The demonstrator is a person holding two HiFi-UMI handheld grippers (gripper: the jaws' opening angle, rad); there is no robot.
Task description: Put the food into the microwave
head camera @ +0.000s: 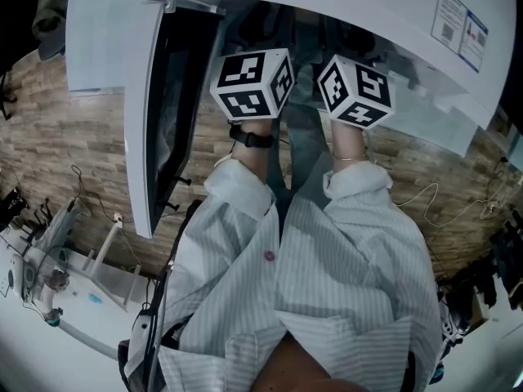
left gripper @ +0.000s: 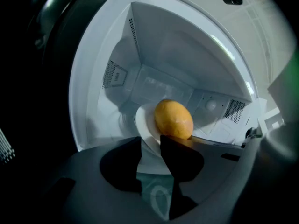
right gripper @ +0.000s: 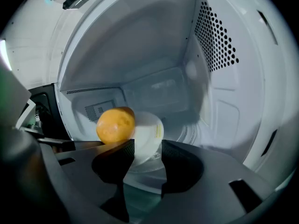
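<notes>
An orange, rounded piece of food [left gripper: 174,118] [right gripper: 115,125] sits on a white plate [left gripper: 145,125] [right gripper: 148,130] on the floor of the white microwave cavity [left gripper: 154,50] [right gripper: 154,41]. My left gripper [left gripper: 150,143] is open, with the plate's near rim showing in the gap between its dark jaws. My right gripper [right gripper: 147,146] is open too, and the plate's other edge lies in its gap. In the head view only the two marker cubes [head camera: 253,84] [head camera: 355,91] and the striped sleeves show; the jaws are hidden inside the microwave [head camera: 343,6].
The microwave door [head camera: 151,121] hangs open at the left of my left arm. Vent holes [right gripper: 215,41] dot the cavity's right wall. Below lies a wooden floor [head camera: 73,137] with cables [head camera: 441,194], and white equipment [head camera: 73,276] stands at the lower left.
</notes>
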